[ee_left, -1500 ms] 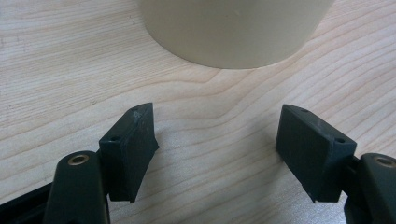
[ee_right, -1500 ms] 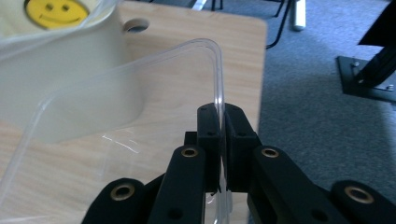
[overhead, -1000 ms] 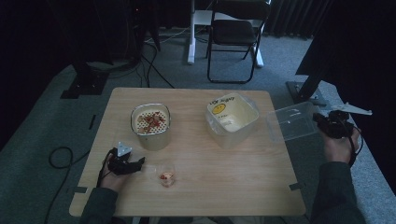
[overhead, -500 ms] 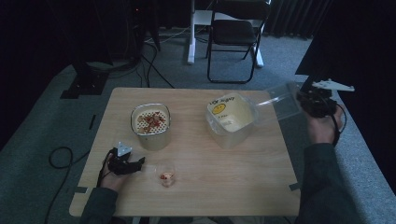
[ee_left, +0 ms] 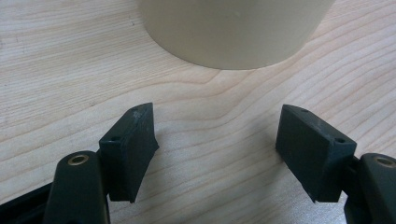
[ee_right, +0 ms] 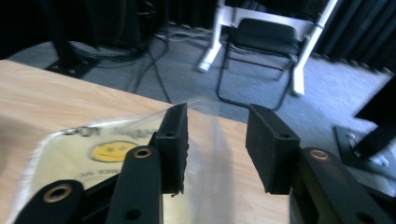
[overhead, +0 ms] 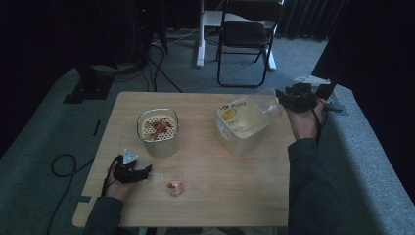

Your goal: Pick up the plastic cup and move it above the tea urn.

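Just opening on the right gripper (ee_right: 217, 116): jaws parted, no longer pinching, with the edge of a thin clear plastic lid (ee_right: 212, 140) loose between them. Tilted over the far right rim of a clear square plastic tub with a yellow smiley label (overhead: 240, 142), probably for setting on top. Parked on the pale wooden table (overhead: 235, 196), left gripper (ee_left: 217, 126) spread and empty beside a cream round canister (ee_left: 233, 32). Compared with a second ago: lid carried in from beyond the table's right edge; left side unchanged.
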